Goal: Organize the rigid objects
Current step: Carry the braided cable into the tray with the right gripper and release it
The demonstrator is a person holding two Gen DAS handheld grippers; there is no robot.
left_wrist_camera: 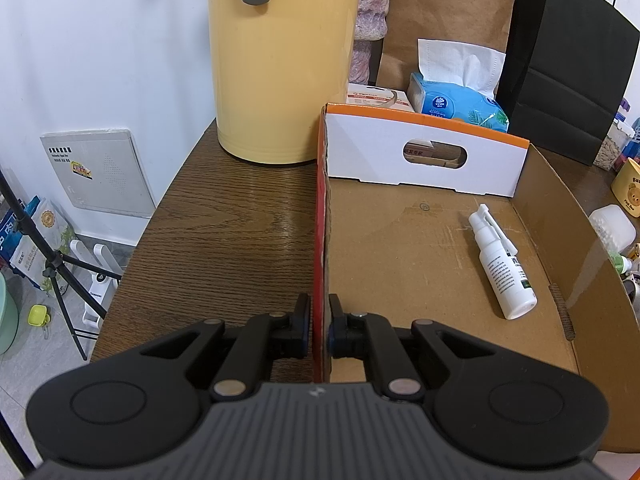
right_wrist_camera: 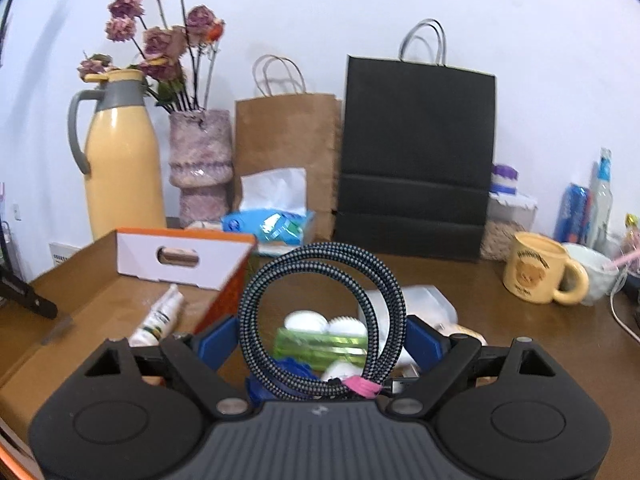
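A shallow cardboard box (left_wrist_camera: 400, 240) with an orange rim lies on the brown table. My left gripper (left_wrist_camera: 319, 320) is shut on the box's left wall (left_wrist_camera: 321, 232), one pad on each side. Inside the box lies a white spray bottle (left_wrist_camera: 504, 268) (right_wrist_camera: 160, 316) on its side. My right gripper (right_wrist_camera: 320, 340) stands wide, its blue pads against the sides of a coiled black-and-white braided cable (right_wrist_camera: 320, 252) with a pink tie, held upright above the table to the right of the box (right_wrist_camera: 80, 300). Below it lie a green translucent item (right_wrist_camera: 320, 344) and white round lids (right_wrist_camera: 306, 320).
A yellow thermos (left_wrist_camera: 280, 60) (right_wrist_camera: 120, 160) stands behind the box's left corner. Behind it are a vase (right_wrist_camera: 200, 160), a tissue pack (left_wrist_camera: 456, 104), a brown bag (right_wrist_camera: 288, 140) and a black bag (right_wrist_camera: 416, 152). A yellow mug (right_wrist_camera: 536, 276) and bottles stand at right. A tripod (left_wrist_camera: 52, 256) stands on the floor.
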